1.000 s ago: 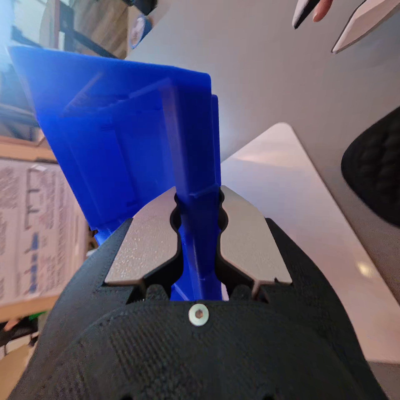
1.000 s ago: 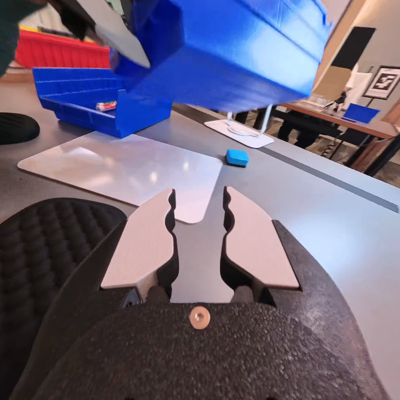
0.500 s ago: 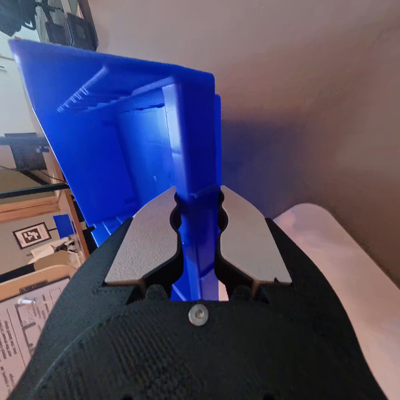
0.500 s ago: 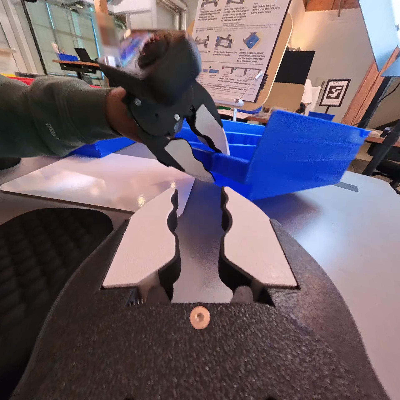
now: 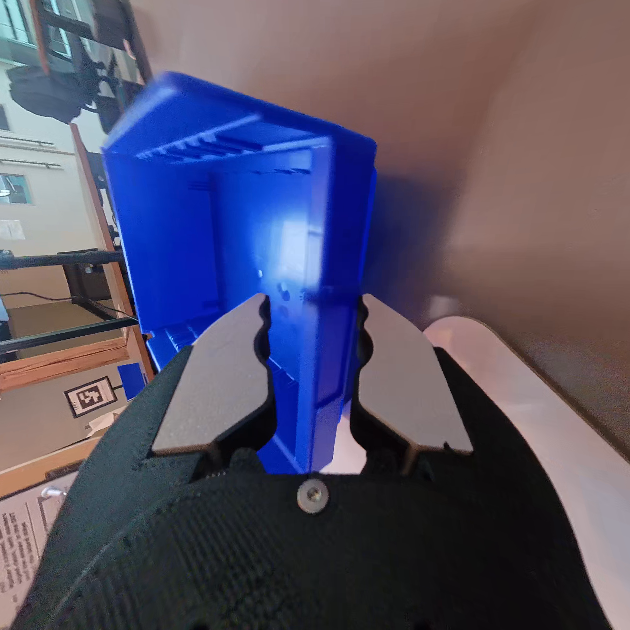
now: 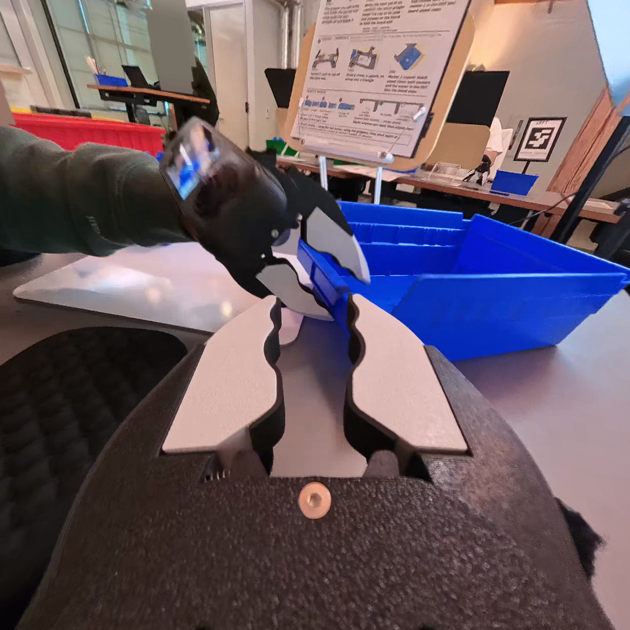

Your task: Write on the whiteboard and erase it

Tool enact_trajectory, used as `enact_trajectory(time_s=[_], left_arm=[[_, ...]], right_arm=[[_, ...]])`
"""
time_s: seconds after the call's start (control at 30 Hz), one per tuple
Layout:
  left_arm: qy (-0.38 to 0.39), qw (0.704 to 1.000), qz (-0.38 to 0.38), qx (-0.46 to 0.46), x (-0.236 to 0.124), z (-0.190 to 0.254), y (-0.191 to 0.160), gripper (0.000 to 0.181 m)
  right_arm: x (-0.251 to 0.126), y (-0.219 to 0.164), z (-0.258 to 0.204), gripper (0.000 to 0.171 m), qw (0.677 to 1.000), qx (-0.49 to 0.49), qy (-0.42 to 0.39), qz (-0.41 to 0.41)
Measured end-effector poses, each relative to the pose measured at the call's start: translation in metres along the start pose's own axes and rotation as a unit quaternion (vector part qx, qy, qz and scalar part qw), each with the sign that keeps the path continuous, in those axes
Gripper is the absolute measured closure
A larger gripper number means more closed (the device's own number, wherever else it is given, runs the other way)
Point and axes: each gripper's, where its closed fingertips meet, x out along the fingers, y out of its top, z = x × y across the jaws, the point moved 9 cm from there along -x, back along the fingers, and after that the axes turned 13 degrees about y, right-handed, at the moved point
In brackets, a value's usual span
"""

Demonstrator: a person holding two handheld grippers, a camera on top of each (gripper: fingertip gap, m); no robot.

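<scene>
The white whiteboard (image 6: 136, 289) lies flat on the grey table; its corner also shows in the left wrist view (image 5: 511, 409). A blue plastic bin (image 6: 477, 300) stands on the table at the board's right end, and its inside looks bare. My left gripper (image 5: 313, 300) is open, its jaws standing apart on either side of the bin's (image 5: 238, 221) near wall. It also shows in the right wrist view (image 6: 346, 298), held by a hand in a dark sleeve. My right gripper (image 6: 312, 300) is open and empty, low over the table in front of the bin. No marker or eraser shows.
A black textured pad (image 6: 68, 409) lies at the near left. A stand with an instruction sheet (image 6: 368, 75) rises behind the bin. A red bin (image 6: 85, 131) sits far left. Bare table (image 6: 545, 409) lies right of my right gripper. The grippers' ends are close to 12 cm from one another.
My left gripper brought the blue bin down from the air onto the table beside the whiteboard, then opened and let go of its wall. My right gripper stayed open and nearly still.
</scene>
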Motion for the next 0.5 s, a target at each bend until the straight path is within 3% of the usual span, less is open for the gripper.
enact_trajectory(time_s=[0.13,0.3,0.5], left_arm=[[0.025,0.998,0.036,-0.046,-0.043,-0.012,-0.011,0.129],[0.019,0.983,0.061,-0.172,-0.116,-0.027,-0.048,0.128],[0.050,0.964,-0.019,-0.262,-0.198,-0.030,-0.126,0.129]], right_arm=[[0.020,0.009,-0.009,0.134,0.999,-0.019,0.016,-0.046],[0.053,0.014,-0.024,0.130,0.992,-0.031,0.055,-0.110],[0.097,0.012,-0.018,0.120,0.977,-0.048,0.045,-0.203]])
